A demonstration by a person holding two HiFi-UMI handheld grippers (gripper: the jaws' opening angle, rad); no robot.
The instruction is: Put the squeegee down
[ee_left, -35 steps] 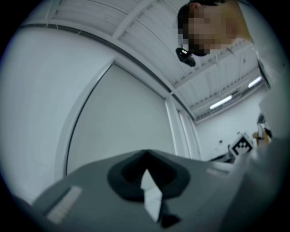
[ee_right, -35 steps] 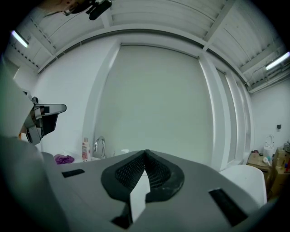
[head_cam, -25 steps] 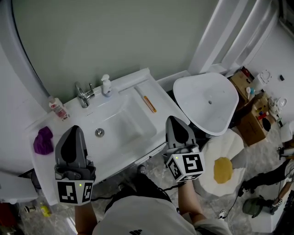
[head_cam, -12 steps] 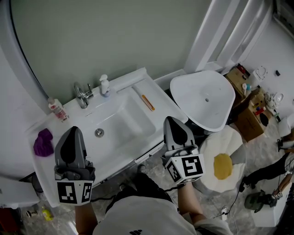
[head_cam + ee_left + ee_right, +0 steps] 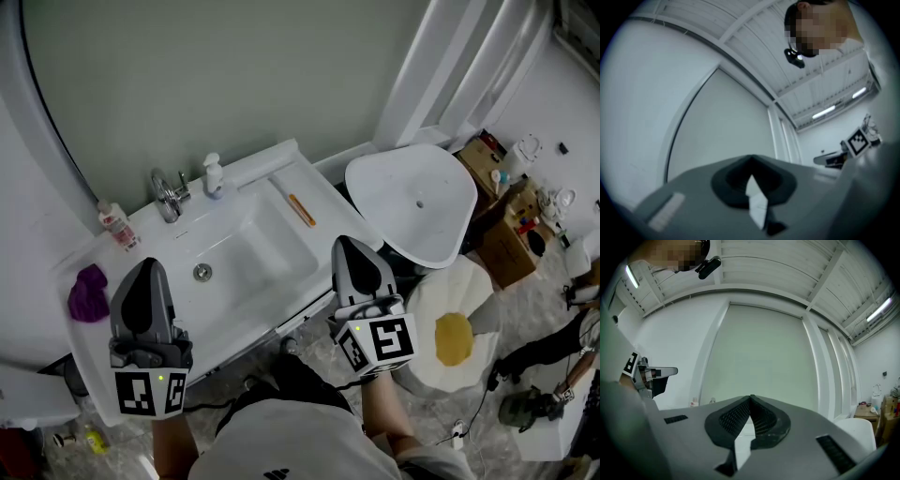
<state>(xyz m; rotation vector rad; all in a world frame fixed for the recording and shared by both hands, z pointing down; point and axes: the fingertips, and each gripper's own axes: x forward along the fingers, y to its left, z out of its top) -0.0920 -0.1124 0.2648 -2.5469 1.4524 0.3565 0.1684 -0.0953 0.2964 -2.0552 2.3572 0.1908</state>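
L gripper (image 5: 152,262) sits at 8 o'clock in head view, over the front edge of the white vanity (image 5: 281,150); its own view shows the jaws closed tip to tip w/ nothing btwn them. R gripper (image 5: 350,242) sits at 5 o'clock, over the vanity's front R corner; jaws also pressed together, empty; ribbed pads (image 5: 740,416) meet along one line.

Squeegee (image 5: 301,209) lies flat on the ledge R of the basin (image 5: 272,248), at 12 o'clock from frame centre and approx 11 o'clock from the R gripper tips, apart from both grippers; reads as a slim orange strip, too small for more detail.

Tap (image 5: 167,192) at 10 o'clock on the back ledge; soap pump (image 5: 215,174) just R of it; small red-label bottle (image 5: 116,223) further L; purple cloth (image 5: 89,291) at 9 o'clock on the L ledge, just beside the L gripper.

White triangular basin-like piece (image 5: 412,202) at 2 o'clock, off the vanity; egg-shaped mat (image 5: 455,337) on the floor at 4 o'clock; cardboard boxes (image 5: 506,248) at 3 o'clock.
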